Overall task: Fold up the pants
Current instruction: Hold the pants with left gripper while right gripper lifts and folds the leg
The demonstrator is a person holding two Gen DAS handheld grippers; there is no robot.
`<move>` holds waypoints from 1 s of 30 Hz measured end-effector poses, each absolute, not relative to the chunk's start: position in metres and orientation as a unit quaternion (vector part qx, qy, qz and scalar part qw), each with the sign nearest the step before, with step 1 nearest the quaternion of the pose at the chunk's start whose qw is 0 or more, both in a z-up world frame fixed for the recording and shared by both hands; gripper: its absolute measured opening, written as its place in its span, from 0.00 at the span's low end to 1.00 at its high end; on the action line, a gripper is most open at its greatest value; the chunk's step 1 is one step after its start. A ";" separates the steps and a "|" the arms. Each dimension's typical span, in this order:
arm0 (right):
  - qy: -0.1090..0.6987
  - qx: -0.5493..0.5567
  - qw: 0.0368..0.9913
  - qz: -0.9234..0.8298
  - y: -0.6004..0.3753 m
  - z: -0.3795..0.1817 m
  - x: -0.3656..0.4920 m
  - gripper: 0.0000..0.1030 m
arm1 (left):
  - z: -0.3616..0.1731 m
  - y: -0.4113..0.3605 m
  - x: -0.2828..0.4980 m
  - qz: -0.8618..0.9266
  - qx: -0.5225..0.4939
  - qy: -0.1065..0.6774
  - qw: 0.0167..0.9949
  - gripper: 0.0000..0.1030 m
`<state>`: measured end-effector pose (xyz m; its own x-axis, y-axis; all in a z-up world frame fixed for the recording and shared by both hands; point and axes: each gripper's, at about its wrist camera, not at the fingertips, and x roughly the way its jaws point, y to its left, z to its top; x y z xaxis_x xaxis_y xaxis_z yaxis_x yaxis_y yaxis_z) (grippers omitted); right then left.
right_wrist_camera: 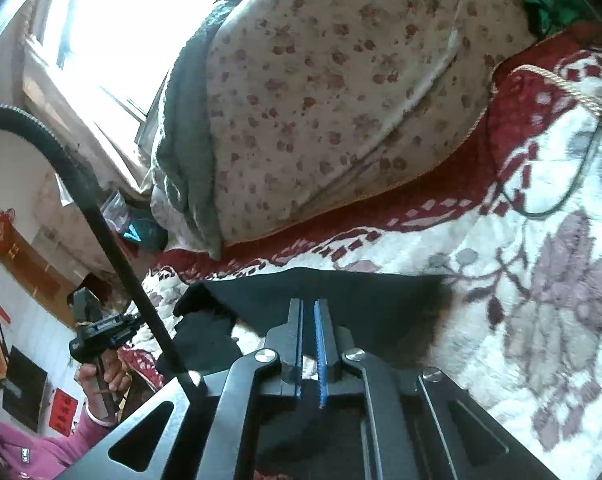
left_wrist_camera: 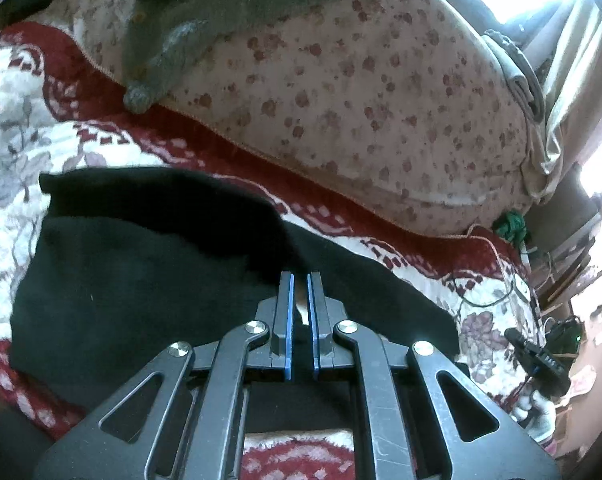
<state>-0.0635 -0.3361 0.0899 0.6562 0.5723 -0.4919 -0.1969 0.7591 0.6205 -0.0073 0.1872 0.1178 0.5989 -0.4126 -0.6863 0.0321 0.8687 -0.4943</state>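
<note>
A: Where are the black pants (left_wrist_camera: 149,264)?
B: On the floral bedspread (left_wrist_camera: 17,148), just ahead of and under both claws.
A: Their grip?
B: Left claw (left_wrist_camera: 299,280) clenched on the cloth; right claw (right_wrist_camera: 308,306) clenched on the edge.
A: Long axis?
B: Cannot tell.

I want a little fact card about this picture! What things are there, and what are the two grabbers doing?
surface: bedspread with red and white flowers
clothing: black pants lying on the bedspread
behind: big flowery bundle of bedding with a grey knit garment on top
left gripper: jaws shut, over the pants; a grip on the cloth cannot be told
right gripper: jaws shut, black cloth at its tips, a grip not certain
fold: not finished, the pants look rumpled
</note>
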 end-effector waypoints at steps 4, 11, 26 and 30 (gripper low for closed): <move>0.386 0.295 0.853 0.190 -0.343 0.065 -0.059 0.12 | 0.117 0.195 -0.004 -0.118 -0.241 0.421 0.866 0.06; 0.428 0.348 0.818 0.164 -0.343 0.020 -0.043 0.45 | 0.105 0.202 0.026 -0.116 -0.278 0.433 0.850 0.51; 0.478 0.329 0.805 0.121 -0.349 -0.006 -0.022 0.56 | 0.060 0.186 0.104 -0.025 -0.302 0.501 0.811 0.51; 0.463 0.344 0.806 0.135 -0.348 -0.010 -0.015 0.58 | 0.052 0.179 0.117 -0.021 -0.300 0.512 0.805 0.51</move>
